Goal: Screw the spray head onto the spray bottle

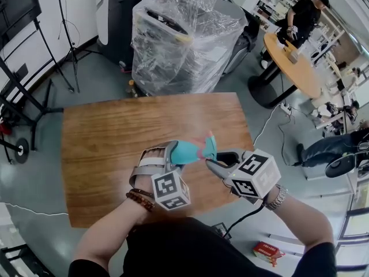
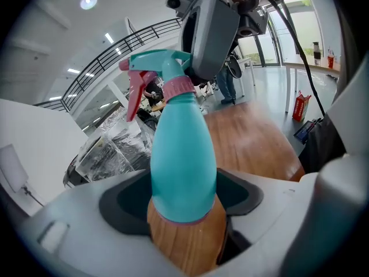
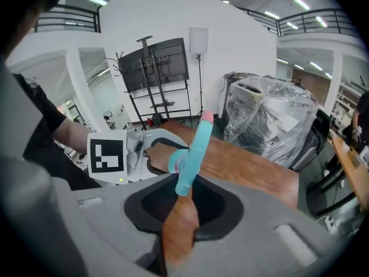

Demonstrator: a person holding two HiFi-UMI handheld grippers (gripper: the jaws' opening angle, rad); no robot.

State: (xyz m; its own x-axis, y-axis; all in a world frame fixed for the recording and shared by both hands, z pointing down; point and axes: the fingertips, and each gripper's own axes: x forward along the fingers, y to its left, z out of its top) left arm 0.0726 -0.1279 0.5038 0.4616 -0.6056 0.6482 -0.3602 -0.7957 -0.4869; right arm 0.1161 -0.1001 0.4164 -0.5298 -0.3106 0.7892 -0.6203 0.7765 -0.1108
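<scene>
The left gripper (image 1: 177, 156) stands fairly wide, its jaws clamped on the teal body of the spray bottle (image 2: 182, 160). The bottle is held clear above the wooden table (image 1: 109, 137). The right gripper (image 1: 214, 161) has its jaws nearly together on the rear of the spray head (image 3: 187, 154). The pads appear to press it, though the wide-angle view leaves the contact a little unclear. The person holds both hands low in front of the body, the grippers angled downward and inward so their tips meet over the table's near part. The left wrist wears a bead bracelet (image 1: 140, 201). The head sits on the bottle's neck at a pink collar (image 2: 179, 86), just beyond the left jaws.
</scene>
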